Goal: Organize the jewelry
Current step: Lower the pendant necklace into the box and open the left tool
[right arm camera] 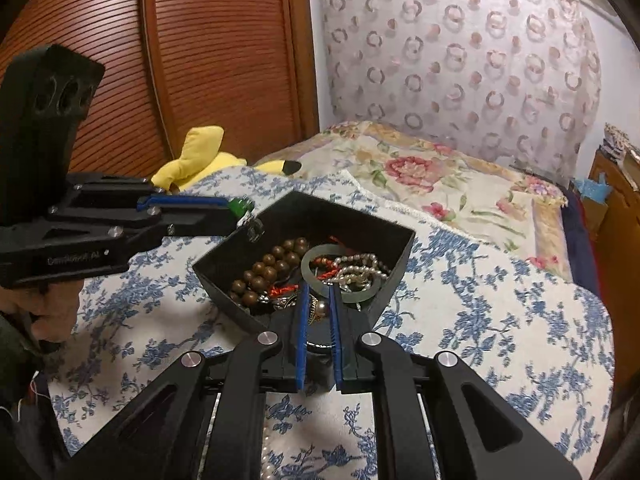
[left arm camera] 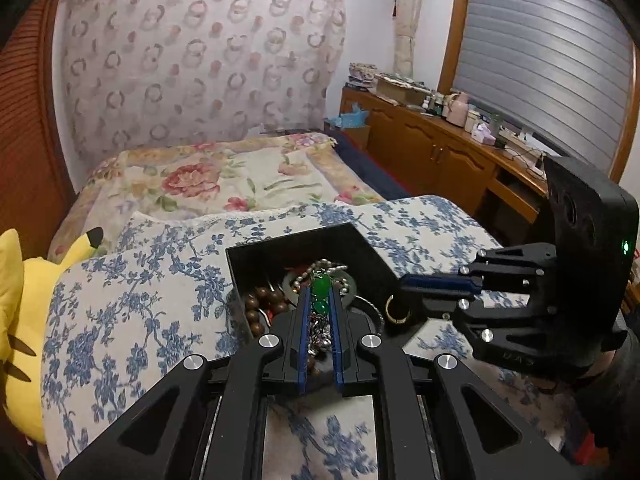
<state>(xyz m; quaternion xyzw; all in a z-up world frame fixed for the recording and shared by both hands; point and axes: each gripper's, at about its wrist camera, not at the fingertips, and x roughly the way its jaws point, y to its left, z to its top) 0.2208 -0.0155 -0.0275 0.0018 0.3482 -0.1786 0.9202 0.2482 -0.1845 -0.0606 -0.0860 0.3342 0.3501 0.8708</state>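
A black open box [left arm camera: 240, 264] [right arm camera: 400, 248] sits on a blue-flowered cushion. It holds brown wooden beads [right arm camera: 276, 264], a pale jade bangle [right arm camera: 310, 258], a pearl strand [right arm camera: 360, 270] and red cord. My left gripper [left arm camera: 319, 292] [right arm camera: 236, 210] is shut on a green stone piece [left arm camera: 320, 286] [right arm camera: 239, 205] with a silvery chain hanging from it, over the box's near edge. Just right of the box, my right gripper [right arm camera: 319, 292] [left arm camera: 400, 296] is shut on a gold ring [left arm camera: 398, 311].
A yellow plush toy [left arm camera: 24, 304] [right arm camera: 200, 156] lies left of the cushion. Behind is a bed with a floral blanket [left arm camera: 224, 180]. A cluttered wooden dresser [left arm camera: 440, 148] runs along the right. A dark round dish [left arm camera: 370, 310] lies beside the box. A loose pearl strand [right arm camera: 267, 462] lies near me.
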